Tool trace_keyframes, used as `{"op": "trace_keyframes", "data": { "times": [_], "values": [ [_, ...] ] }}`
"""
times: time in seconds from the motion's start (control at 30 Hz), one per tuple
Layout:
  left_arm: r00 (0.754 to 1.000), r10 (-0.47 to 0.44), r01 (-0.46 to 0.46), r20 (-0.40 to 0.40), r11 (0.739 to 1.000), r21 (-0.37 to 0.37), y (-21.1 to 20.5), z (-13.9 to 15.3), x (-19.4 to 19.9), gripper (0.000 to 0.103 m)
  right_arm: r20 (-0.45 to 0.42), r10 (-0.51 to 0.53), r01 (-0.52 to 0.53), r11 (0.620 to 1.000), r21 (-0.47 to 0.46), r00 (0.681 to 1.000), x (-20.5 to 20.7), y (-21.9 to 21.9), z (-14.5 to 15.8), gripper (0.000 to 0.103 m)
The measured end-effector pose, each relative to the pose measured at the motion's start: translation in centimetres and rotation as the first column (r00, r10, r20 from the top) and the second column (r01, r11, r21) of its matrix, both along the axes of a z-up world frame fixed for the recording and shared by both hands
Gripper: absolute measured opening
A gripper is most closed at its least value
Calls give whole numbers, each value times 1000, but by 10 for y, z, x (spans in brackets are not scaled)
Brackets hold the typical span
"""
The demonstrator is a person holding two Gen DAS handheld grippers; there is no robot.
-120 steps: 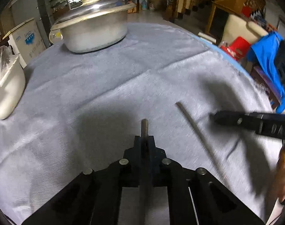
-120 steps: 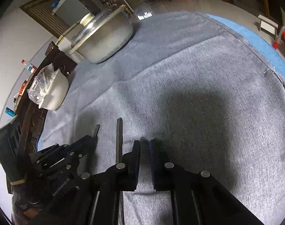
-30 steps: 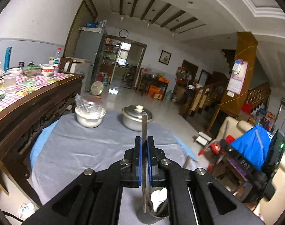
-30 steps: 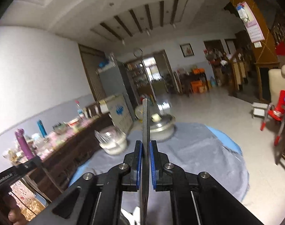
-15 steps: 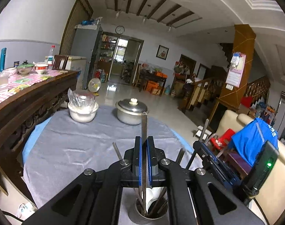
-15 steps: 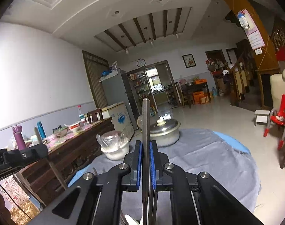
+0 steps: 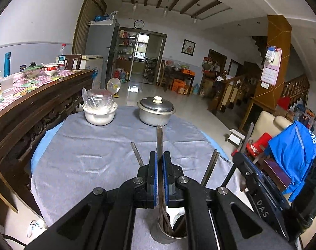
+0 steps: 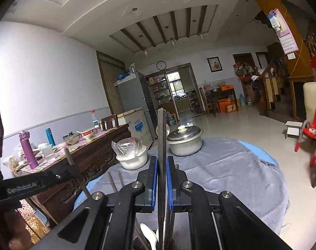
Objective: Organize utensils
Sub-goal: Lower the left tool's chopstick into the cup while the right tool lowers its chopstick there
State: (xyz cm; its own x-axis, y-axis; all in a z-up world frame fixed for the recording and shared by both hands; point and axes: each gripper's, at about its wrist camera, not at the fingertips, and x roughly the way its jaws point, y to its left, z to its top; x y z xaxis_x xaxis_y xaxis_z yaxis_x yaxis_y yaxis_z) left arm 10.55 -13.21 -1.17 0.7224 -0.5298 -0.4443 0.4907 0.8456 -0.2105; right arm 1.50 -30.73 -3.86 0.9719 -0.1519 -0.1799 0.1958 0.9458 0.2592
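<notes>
My left gripper is shut on an upright metal chopstick whose lower end stands in a metal utensil cup below the jaws. The cup holds several other chopsticks and a white spoon. My right gripper is shut on a second upright chopstick, also reaching down among the utensils and a white spoon. The right gripper shows at the right of the left wrist view, the left gripper at the left of the right wrist view.
A lidded metal pot and a white bowl covered in plastic stand at the far side of the grey-clothed round table. A dark wooden sideboard with dishes stands to the left. A chair with a blue cloth is right.
Both grippers have lifted their chopsticks off the cloth, turned them upright and lowered them into the cup. In the last half second both sank a little further.
</notes>
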Motion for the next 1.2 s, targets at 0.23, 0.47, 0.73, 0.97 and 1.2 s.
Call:
{"op": "trace_keyframes", "data": {
  "times": [0.23,0.47,0.73,0.97,1.2],
  "values": [
    [1000,7,-7,-8,1000,15,-2,-1,-2,5,-5,0,0,1000,-7,1000,-2,1,2,9],
    [1000,13,-13,-24,1000,29,-4,-6,1,5,-18,7,-8,1000,-6,1000,-2,2,0,9],
    [999,15,-14,-36,999,38,-5,-9,1,5,-22,10,-10,1000,-5,1000,-2,3,-2,9],
    [999,16,-15,-34,999,36,-6,-9,0,5,-13,10,-10,1000,-6,1000,-6,2,-2,9],
    [999,15,-14,-37,999,34,-6,-9,0,6,-17,18,-18,1000,-3,1000,-8,3,-1,9]
  ]
}}
